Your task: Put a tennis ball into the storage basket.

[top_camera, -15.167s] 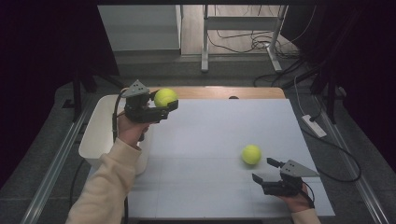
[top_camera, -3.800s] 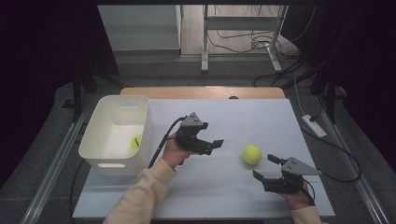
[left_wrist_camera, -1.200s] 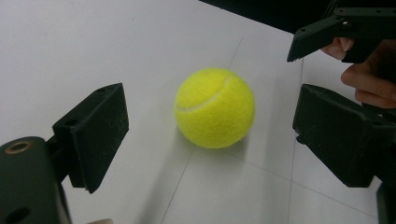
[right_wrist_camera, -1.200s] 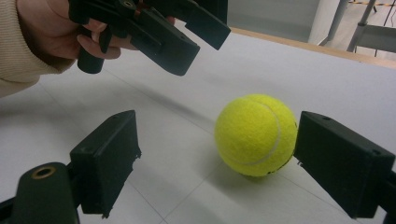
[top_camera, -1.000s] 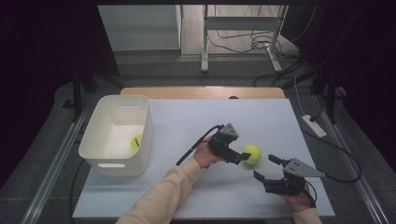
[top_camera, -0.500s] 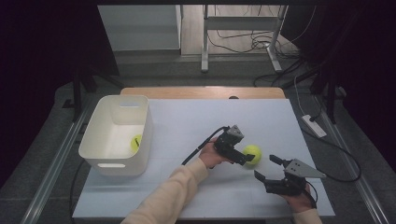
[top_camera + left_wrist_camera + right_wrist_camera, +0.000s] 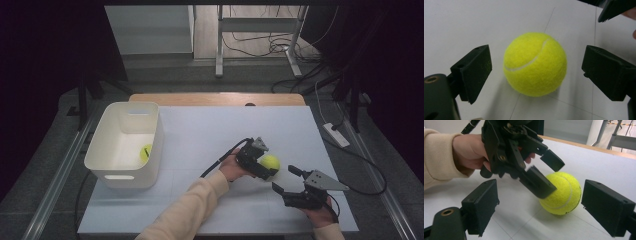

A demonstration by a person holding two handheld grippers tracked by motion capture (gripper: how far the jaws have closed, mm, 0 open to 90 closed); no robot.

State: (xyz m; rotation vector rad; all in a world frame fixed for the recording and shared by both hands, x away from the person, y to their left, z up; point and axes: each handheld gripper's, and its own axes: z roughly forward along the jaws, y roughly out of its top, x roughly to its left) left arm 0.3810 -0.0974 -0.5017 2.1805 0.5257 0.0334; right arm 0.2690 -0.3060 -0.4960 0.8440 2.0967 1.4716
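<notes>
Two black jaws of the left hand-held gripper stand apart on either side of the tennis ball, and they have just been opening further; the ball sits between them with a clear gap at each pad, so nothing is clamped yet; in the high view that left hand-held gripper reaches across the table to the ball, which rests on the white surface right of centre, near the person's side.

Just beside it, the right hand-held gripper hovers low over the table with its jaws also spread and empty; from its own camera the ball lies ahead of it, partly behind the left one's near jaw.

Judging by its felt nap and seam, the ball should be light, springy and grippy rather than slick, yet round enough to roll or squirt away if pinched off-centre; the sound hold is across its widest part, pads square to the middle, pressing gently.

Well apart to the left stands a white bin with another yellow ball inside.
</notes>
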